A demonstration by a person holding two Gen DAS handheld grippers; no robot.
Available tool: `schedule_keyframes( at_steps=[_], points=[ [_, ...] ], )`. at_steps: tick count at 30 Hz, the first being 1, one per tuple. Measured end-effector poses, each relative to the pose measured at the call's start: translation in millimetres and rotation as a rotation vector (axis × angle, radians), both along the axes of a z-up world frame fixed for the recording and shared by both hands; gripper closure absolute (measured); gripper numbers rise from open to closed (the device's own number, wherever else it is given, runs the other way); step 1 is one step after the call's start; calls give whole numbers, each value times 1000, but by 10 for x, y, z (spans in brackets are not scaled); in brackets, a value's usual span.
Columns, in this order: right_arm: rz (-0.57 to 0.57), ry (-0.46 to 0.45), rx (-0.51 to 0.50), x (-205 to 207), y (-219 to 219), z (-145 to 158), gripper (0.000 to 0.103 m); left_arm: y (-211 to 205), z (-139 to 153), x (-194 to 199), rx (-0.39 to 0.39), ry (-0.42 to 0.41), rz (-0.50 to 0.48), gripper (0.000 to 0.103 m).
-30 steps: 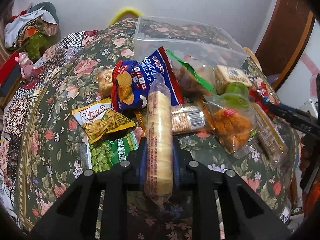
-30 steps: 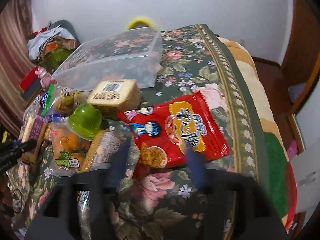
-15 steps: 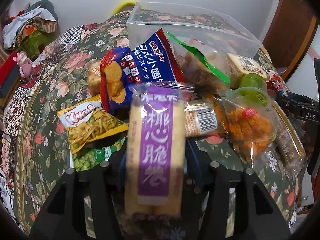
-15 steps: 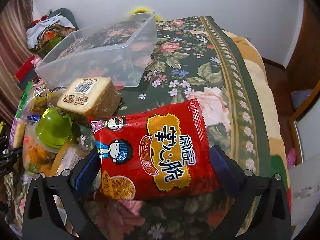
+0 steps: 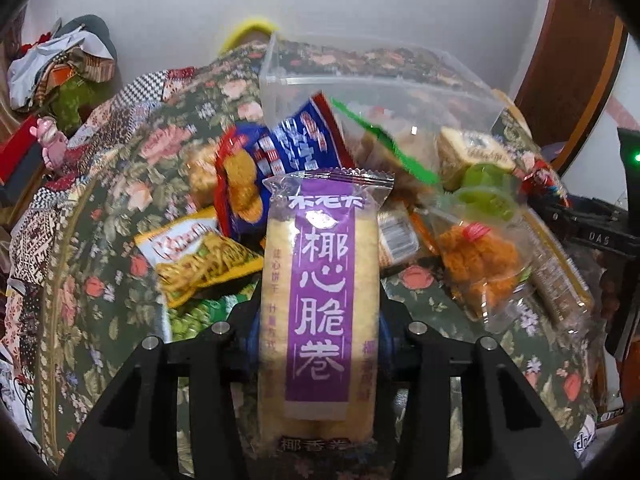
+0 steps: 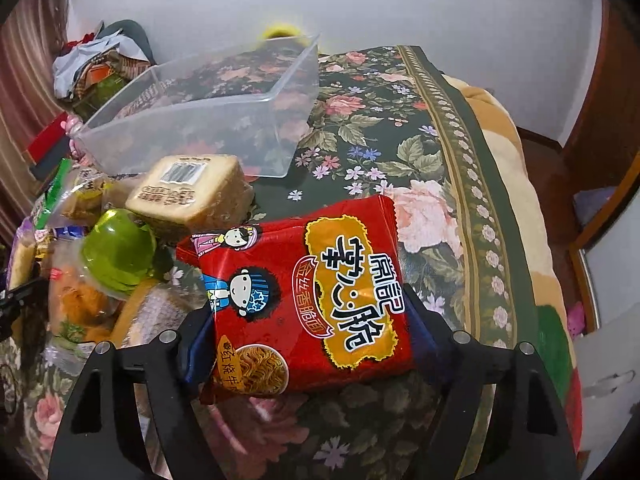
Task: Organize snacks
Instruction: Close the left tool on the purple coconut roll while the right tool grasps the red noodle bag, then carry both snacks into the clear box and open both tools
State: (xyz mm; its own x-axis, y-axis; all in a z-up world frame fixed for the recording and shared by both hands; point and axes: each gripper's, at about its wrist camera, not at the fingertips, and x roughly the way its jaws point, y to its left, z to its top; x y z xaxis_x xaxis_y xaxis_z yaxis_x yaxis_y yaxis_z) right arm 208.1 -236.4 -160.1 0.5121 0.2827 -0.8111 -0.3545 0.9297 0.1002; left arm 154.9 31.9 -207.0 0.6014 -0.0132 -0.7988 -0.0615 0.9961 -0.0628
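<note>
A long pack of pale rolls with a purple label (image 5: 320, 292) stands flat-side up between the jaws of my left gripper (image 5: 316, 324); the jaws are closing and the blue pads touch its sides. In the right wrist view a red noodle-snack bag (image 6: 304, 296) lies on the floral cloth between the jaws of my right gripper (image 6: 308, 328), which are closing, and the pads press its edges. The clear plastic bin (image 5: 360, 82) stands empty behind the snack pile, and its wall (image 6: 224, 132) also shows in the right wrist view.
Loose snacks crowd the cloth: a blue cracker bag (image 5: 288, 148), a yellow bag (image 5: 200, 256), an orange fried-snack bag (image 5: 480, 264), a green-lidded jar (image 6: 120, 248) and a wrapped cake block (image 6: 188, 192). The table edge (image 6: 500, 200) runs along the right.
The roll pack went from edge-on to flat in the left jaws, which stand wider. The right gripper moved in around the red bag, opened wide, then narrowed onto it.
</note>
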Motion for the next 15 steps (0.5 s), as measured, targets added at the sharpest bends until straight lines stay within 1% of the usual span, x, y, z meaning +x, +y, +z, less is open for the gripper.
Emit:
schedule_keyframes(
  at_steps=[3,6,11,15],
  points=[
    [-3,-25,5,-49,-3,123,25,20,156,-25,0,-34,0,58],
    [-9,-69,8,-104,14,313,25,38,311,-28,-5,-67,0,58],
    [-3,-136,32,-130,91,621,25,44,533,54,4,-113,-10,58],
    [5,-175,57,-89,187,801,25,49,684,153,12,-147,-20,58]
  ],
)
